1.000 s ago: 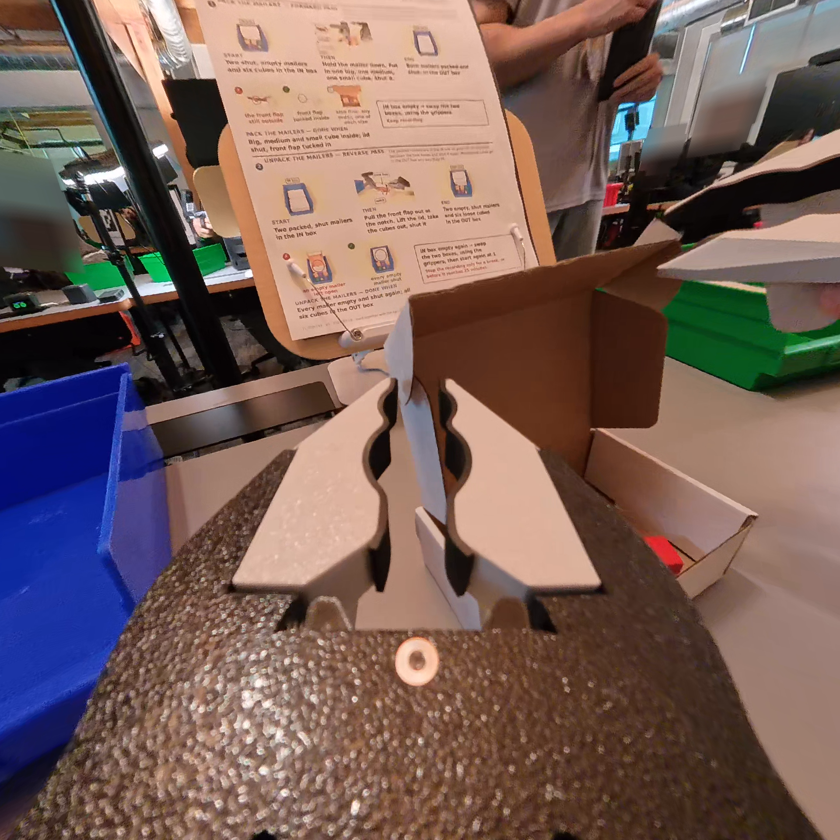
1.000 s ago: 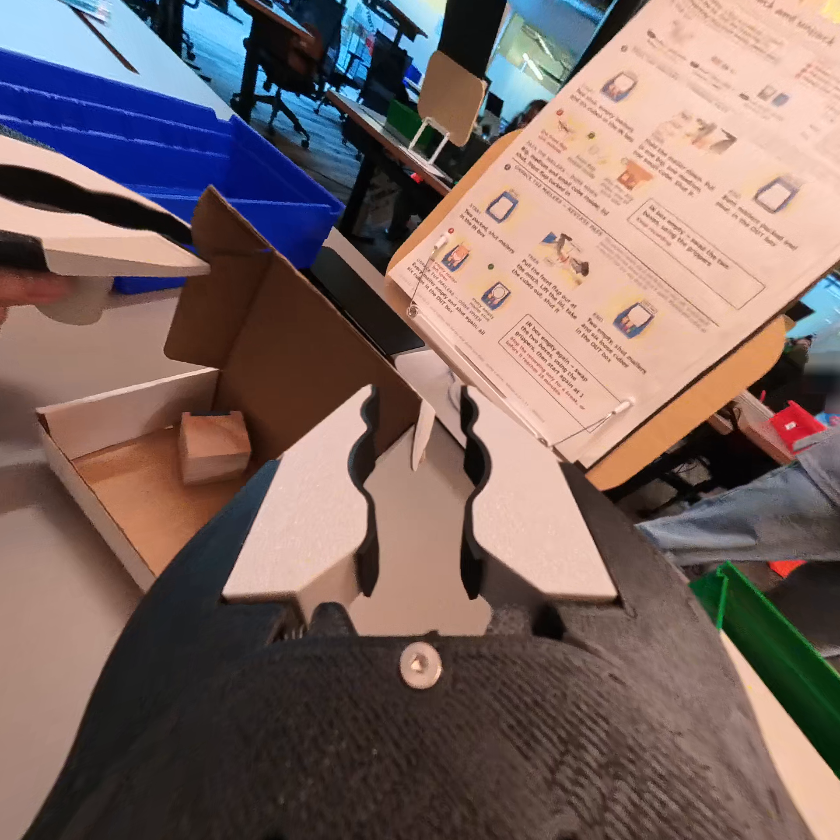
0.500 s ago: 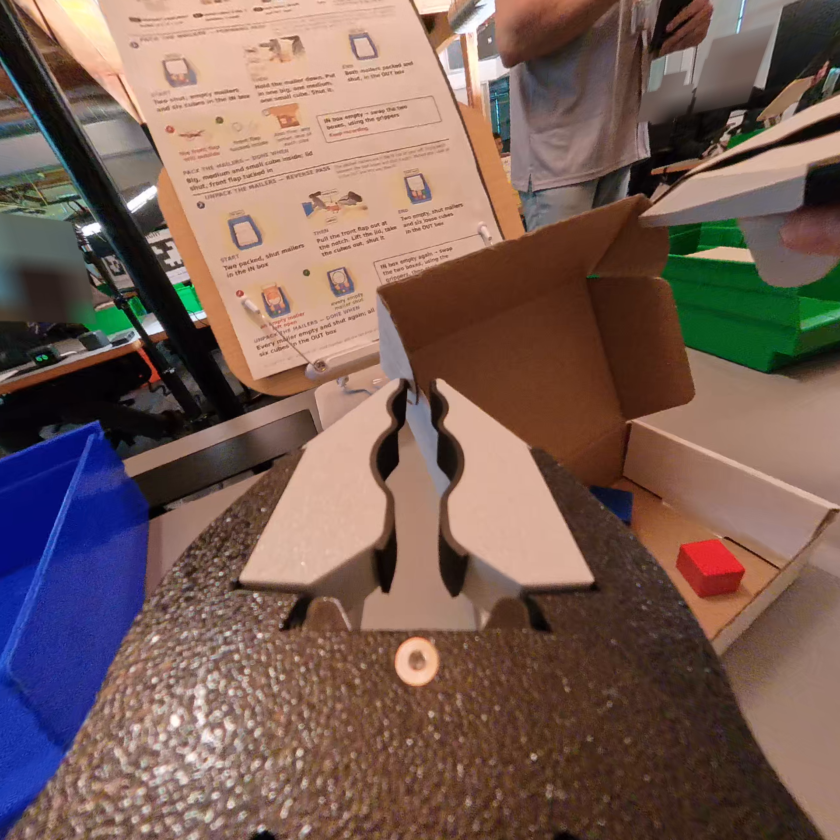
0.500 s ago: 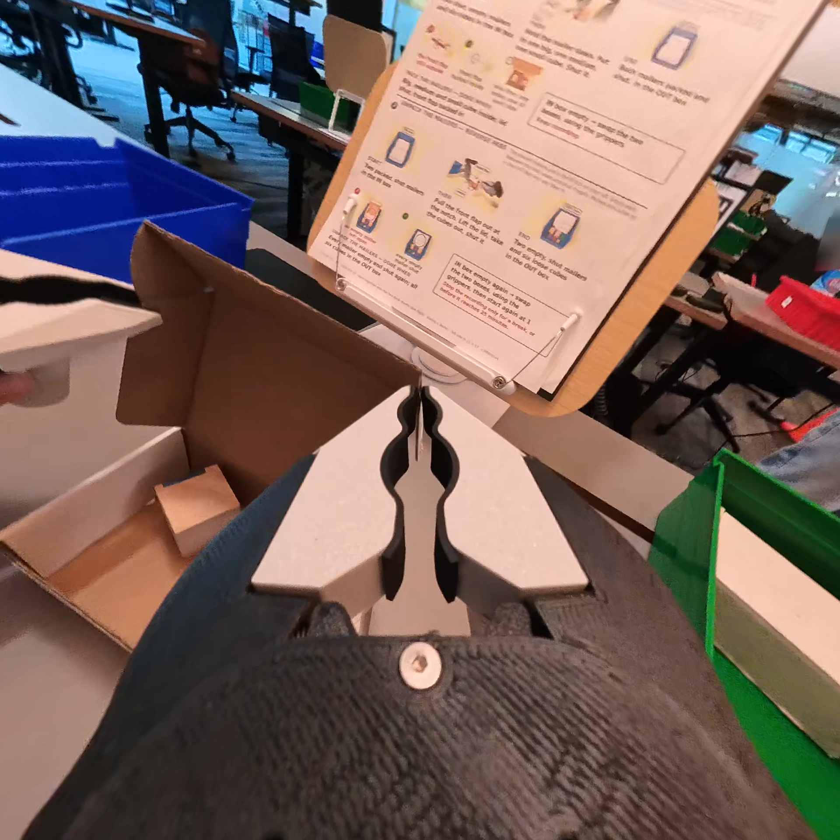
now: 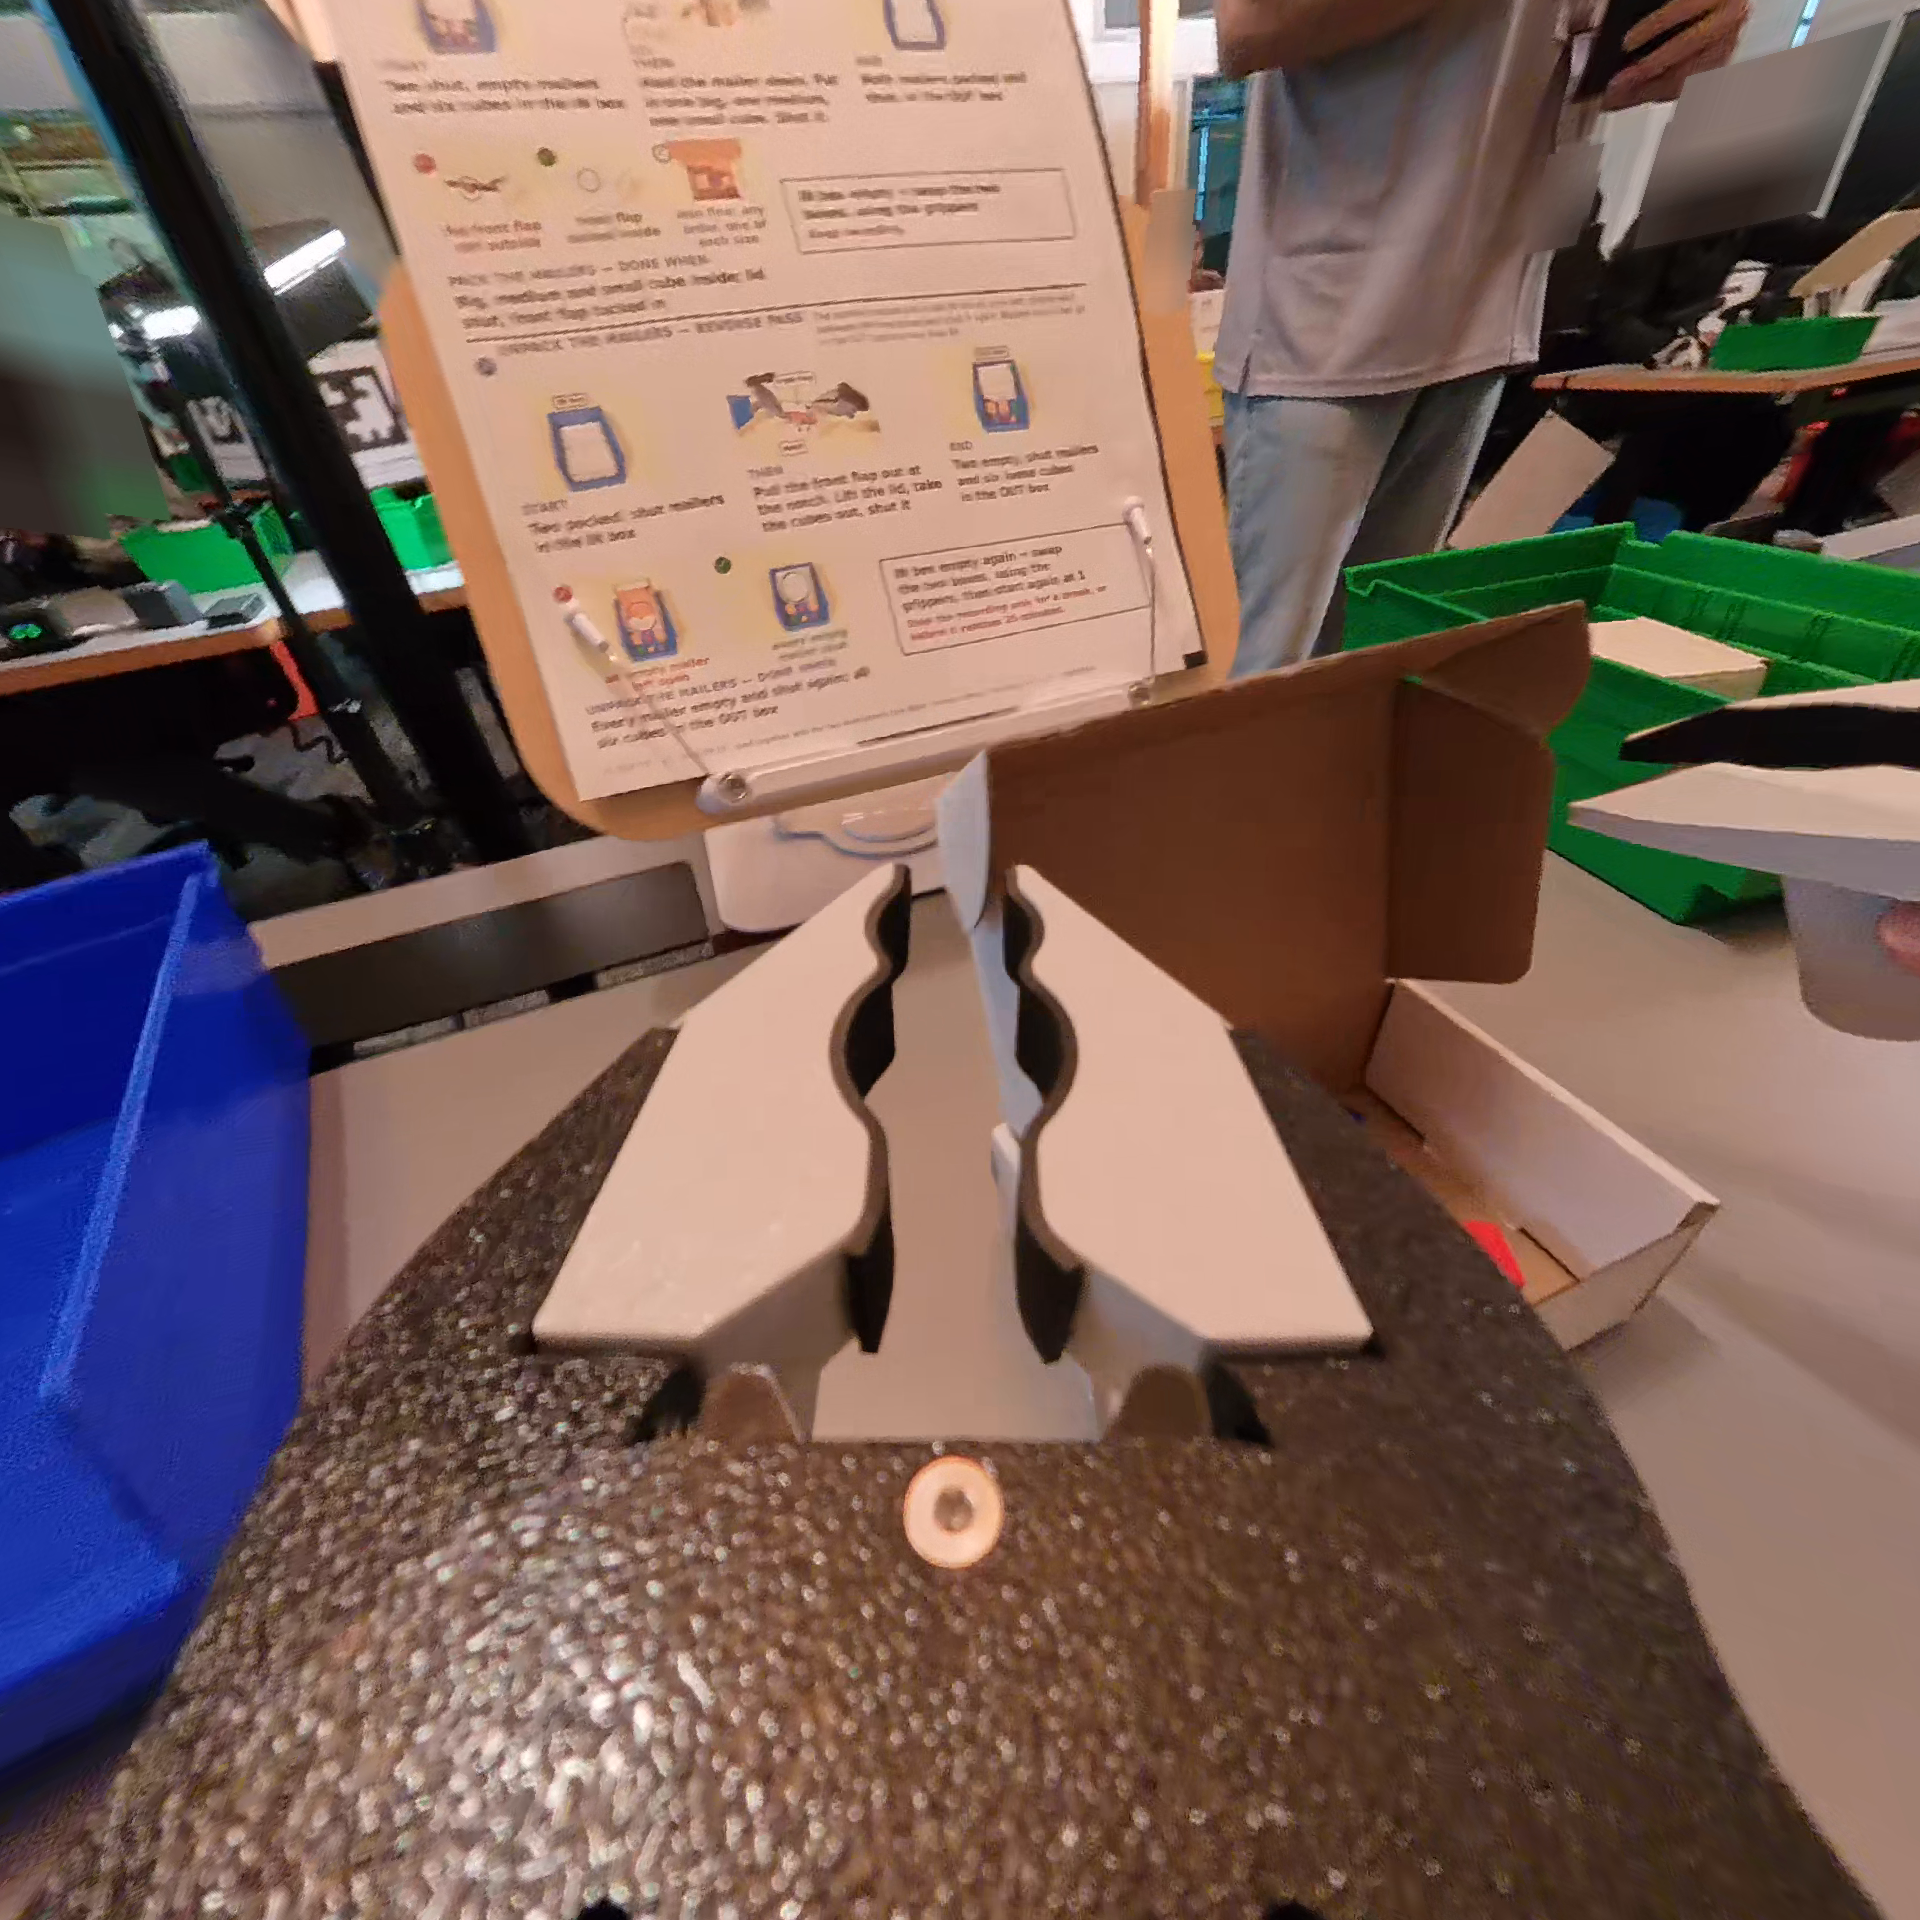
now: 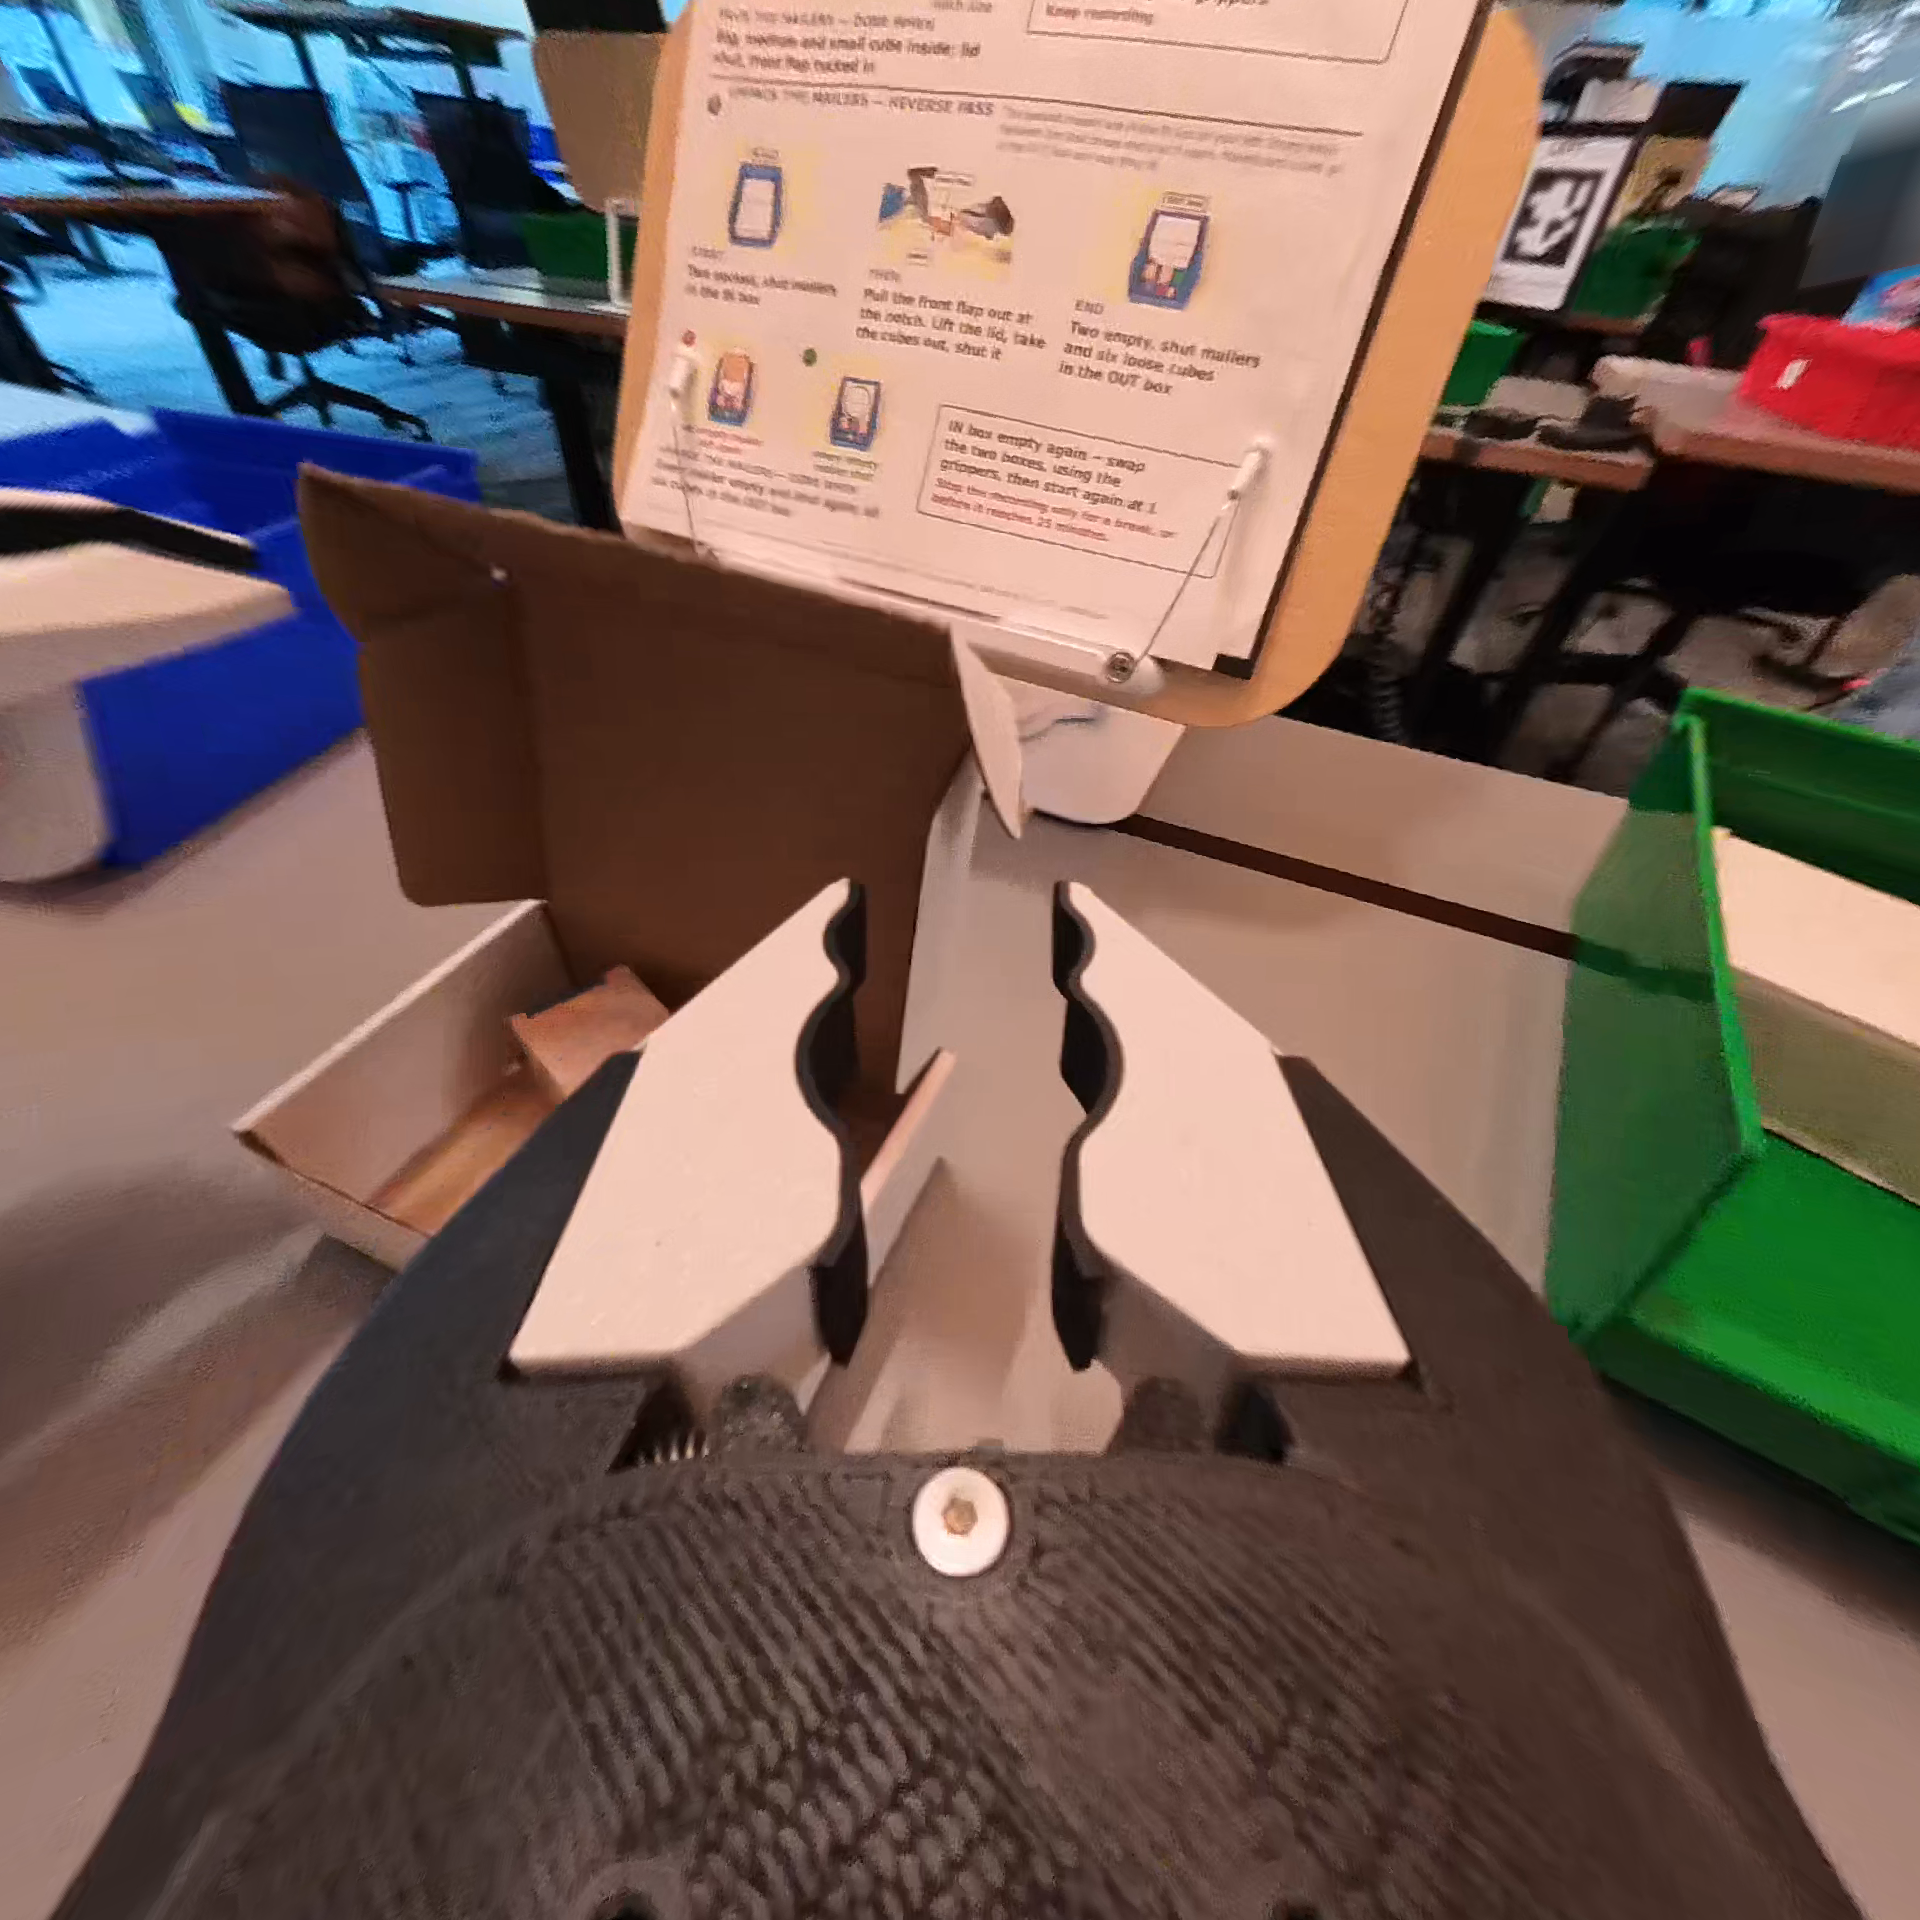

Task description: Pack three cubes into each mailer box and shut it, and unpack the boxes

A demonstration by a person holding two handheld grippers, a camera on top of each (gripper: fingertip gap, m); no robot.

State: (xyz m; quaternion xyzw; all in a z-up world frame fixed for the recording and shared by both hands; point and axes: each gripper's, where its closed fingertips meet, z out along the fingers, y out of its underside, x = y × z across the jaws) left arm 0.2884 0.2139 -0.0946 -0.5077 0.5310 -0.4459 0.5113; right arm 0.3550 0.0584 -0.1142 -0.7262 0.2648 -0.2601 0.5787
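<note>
An open mailer box stands on the grey table with its brown-lined lid (image 5: 1195, 862) upright; the lid also shows in the right wrist view (image 6: 707, 748). Its white tray (image 5: 1538, 1143) holds a red cube (image 5: 1491, 1252), and the right wrist view shows a wooden cube (image 6: 582, 1039) in it. My left gripper (image 5: 956, 878) is open a little, with the lid's white left side flap (image 5: 977, 914) between its fingers, against the right one. My right gripper (image 6: 956, 888) is open wide around the lid's right side flap (image 6: 951, 831), not touching it.
A blue bin (image 5: 125, 1143) stands at the left and a green bin (image 6: 1714, 1195) holding a white mailer (image 6: 1818, 935) at the right. An instruction sheet on a stand (image 5: 810, 416) rises just behind the box. A person (image 5: 1382, 260) stands beyond the table.
Half a second ago both grippers were pinched on the lid's side flaps. Both have opened since, the right one wide. The lid stays upright.
</note>
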